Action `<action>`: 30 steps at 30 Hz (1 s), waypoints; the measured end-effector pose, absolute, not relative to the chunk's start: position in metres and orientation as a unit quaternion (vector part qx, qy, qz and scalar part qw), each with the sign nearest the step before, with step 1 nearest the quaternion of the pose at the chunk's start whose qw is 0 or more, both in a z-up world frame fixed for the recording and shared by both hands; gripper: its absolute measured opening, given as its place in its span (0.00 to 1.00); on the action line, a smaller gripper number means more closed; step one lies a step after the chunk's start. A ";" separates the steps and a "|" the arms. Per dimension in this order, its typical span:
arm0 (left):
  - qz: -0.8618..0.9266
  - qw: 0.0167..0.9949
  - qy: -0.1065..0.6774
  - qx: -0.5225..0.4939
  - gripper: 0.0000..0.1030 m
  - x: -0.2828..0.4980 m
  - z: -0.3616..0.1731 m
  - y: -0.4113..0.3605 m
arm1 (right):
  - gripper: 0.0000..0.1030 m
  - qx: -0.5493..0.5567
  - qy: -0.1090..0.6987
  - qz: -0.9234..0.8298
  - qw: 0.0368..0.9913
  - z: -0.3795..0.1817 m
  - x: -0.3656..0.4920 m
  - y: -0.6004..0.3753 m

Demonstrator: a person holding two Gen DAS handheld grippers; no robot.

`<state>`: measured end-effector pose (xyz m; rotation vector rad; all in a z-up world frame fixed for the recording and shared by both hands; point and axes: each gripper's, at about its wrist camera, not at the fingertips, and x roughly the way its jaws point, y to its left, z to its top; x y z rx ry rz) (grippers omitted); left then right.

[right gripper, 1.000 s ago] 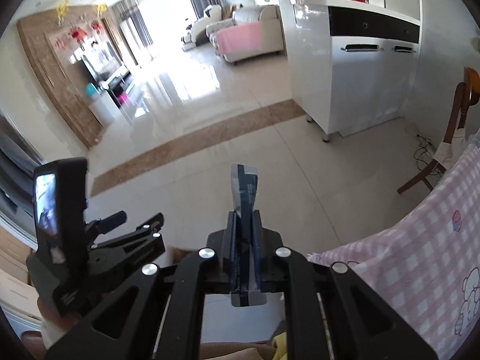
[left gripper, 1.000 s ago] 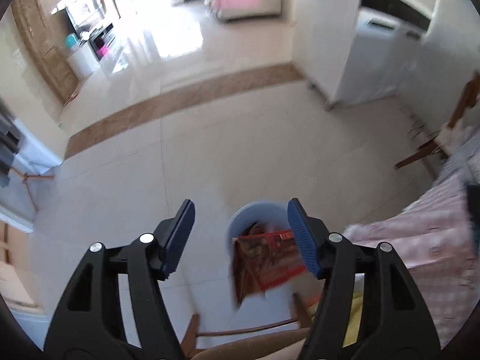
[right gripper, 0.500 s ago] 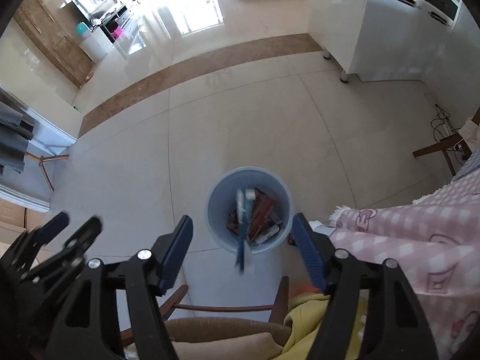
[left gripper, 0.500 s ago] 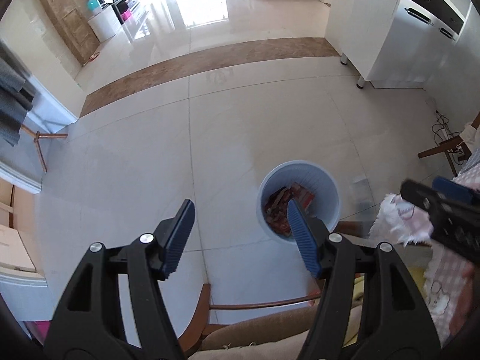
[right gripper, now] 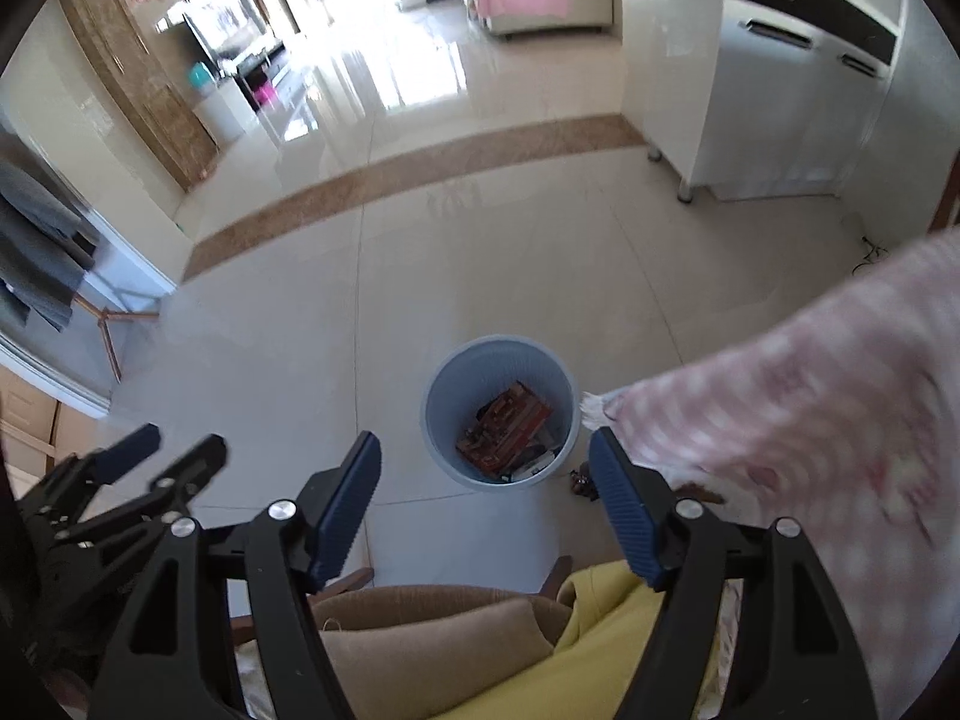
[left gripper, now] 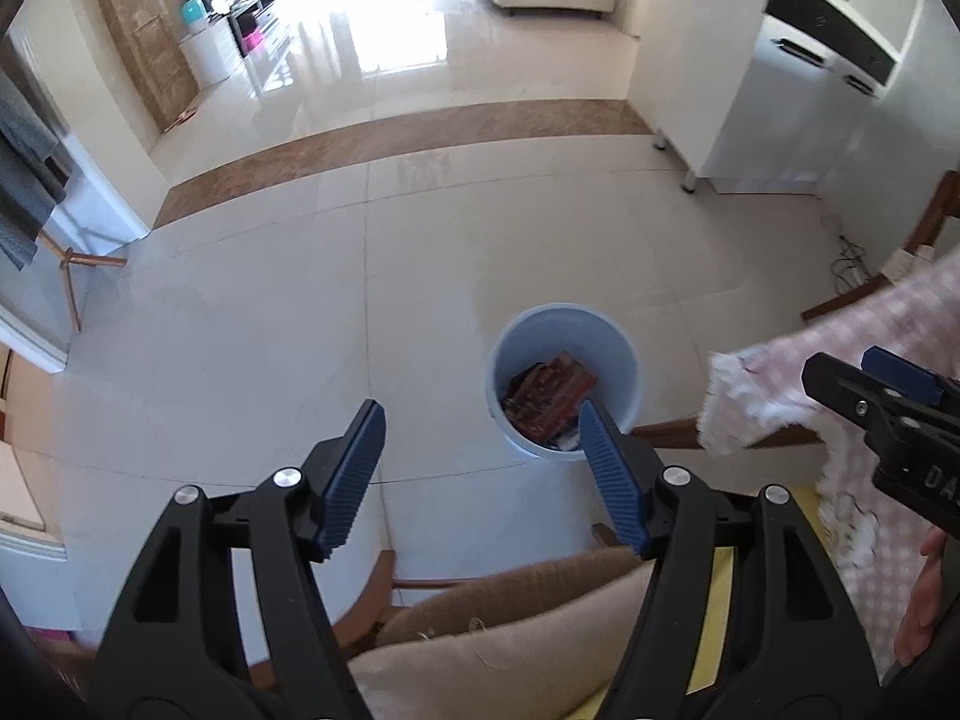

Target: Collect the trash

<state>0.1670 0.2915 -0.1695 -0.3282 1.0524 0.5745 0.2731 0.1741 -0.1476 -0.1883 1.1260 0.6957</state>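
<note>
A pale blue bin (left gripper: 606, 348) (right gripper: 447, 402) stands on the tiled floor below both grippers. A red printed packet (left gripper: 549, 393) (right gripper: 504, 426) lies inside it on top of other flat wrappers. My left gripper (left gripper: 480, 414) hangs above the floor just left of the bin. Its jaws are opening a little and hold nothing. My right gripper (right gripper: 485, 443) is over the bin, its jaws opening wide with nothing between the blue pads. Each gripper shows in the other's view: the right gripper (left gripper: 888, 396) and the left gripper (right gripper: 150, 462).
Under me is a wooden chair with a tan cushion (right gripper: 420, 630) and a yellow cloth (right gripper: 606, 606). A pink checked tablecloth (right gripper: 780, 408) hangs at the right. Farther off stand a white cabinet (left gripper: 768, 120) and a drying rack (left gripper: 72, 276). A small dark scrap (right gripper: 582, 483) lies beside the bin.
The right gripper opened and let go of a flat blue packet, which dropped into the bin. The red packet also fell in. The left gripper drifted left of the bin.
</note>
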 end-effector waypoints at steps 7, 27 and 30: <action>0.211 0.857 0.452 -0.128 0.68 0.144 -0.137 0.215 | 0.78 -0.042 0.455 0.303 0.836 -0.097 0.229 0.088; 0.056 0.949 0.307 -0.032 0.85 0.081 -0.041 0.048 | 0.86 0.008 0.283 0.088 0.955 -0.027 0.089 -0.133; 0.040 0.956 0.289 -0.027 0.86 0.067 -0.027 0.035 | 0.88 0.027 0.251 0.069 0.965 -0.019 0.067 -0.154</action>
